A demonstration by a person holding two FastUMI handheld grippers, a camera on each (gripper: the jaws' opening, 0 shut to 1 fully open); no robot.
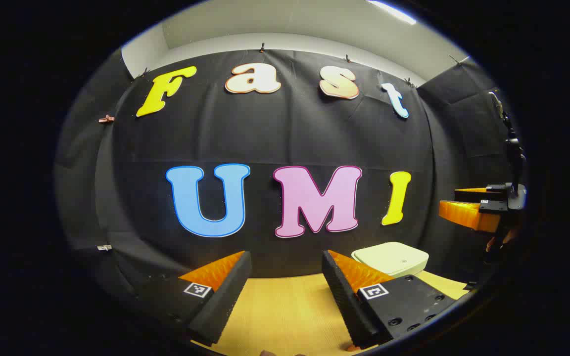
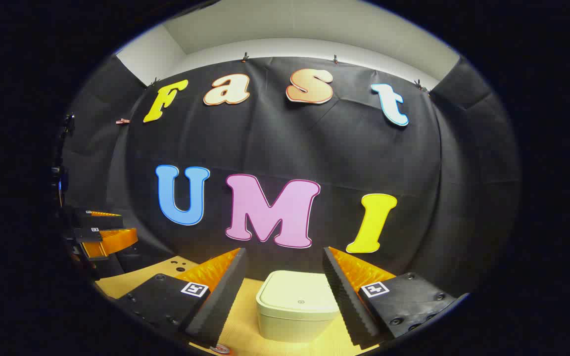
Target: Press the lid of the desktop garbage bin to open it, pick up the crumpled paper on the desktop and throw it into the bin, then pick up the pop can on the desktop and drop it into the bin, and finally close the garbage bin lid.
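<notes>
- The bin (image 2: 297, 306) stands on the wooden surface (image 2: 235, 326) with its lid (image 2: 299, 295) flat and shut, so by my judgement the first step, pressing the lid open, is not yet done.
- The right tool (image 2: 284, 277) hangs just short of the bin with its jaws wide and nothing between them; the bin sits centred ahead of the gap.
- The next move likely calls for bringing one finger down onto the lid near its small round mark and pressing.
- The left tool (image 1: 285, 279) is also wide and empty, over bare surface.
- The left gripper view puts the bin to its right and the right tool high at the far right edge; the right gripper view shows the bin's front wall and the left tool at its left edge.
- I cannot make out the crumpled paper or the can for certain.
</notes>
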